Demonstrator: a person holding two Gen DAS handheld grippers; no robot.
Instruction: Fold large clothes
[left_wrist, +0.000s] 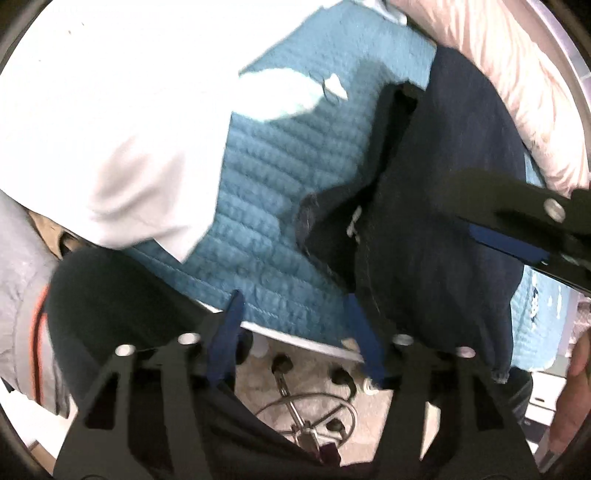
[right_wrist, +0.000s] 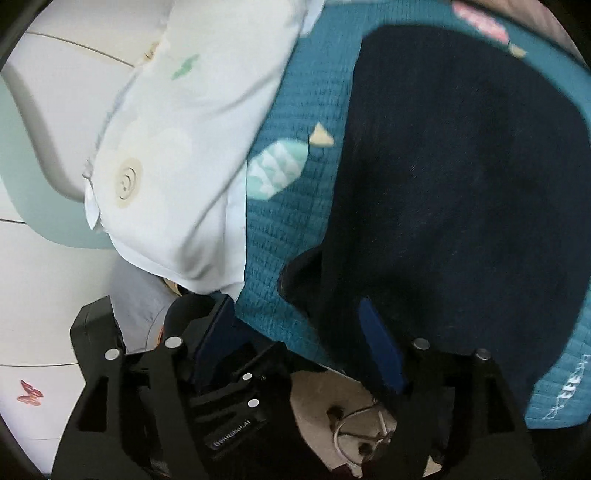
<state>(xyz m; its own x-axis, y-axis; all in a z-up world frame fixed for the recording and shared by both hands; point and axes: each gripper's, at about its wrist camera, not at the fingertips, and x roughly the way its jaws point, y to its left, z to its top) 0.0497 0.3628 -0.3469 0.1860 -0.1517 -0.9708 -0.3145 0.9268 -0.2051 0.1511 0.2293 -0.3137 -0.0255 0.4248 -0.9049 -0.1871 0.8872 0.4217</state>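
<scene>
A dark navy garment (left_wrist: 443, 206) lies on a teal quilted bedspread (left_wrist: 266, 184), hanging over the bed's near edge. It fills the right of the right wrist view (right_wrist: 461, 184). My left gripper (left_wrist: 299, 332) is open at the bed's edge, its right finger against the garment's hanging edge. My right gripper (right_wrist: 299, 343) is open over the bed's edge beside the garment's lower left corner. In the left wrist view my right gripper's fingers (left_wrist: 517, 218) reach in from the right over the garment.
A white pillow (right_wrist: 192, 147) lies on the left of the bedspread (right_wrist: 295, 206). A pink blanket (left_wrist: 517, 74) lies at the far right. A chair base (left_wrist: 314, 417) stands on the floor below the bed edge. A grey garment (left_wrist: 22, 277) sits at the left.
</scene>
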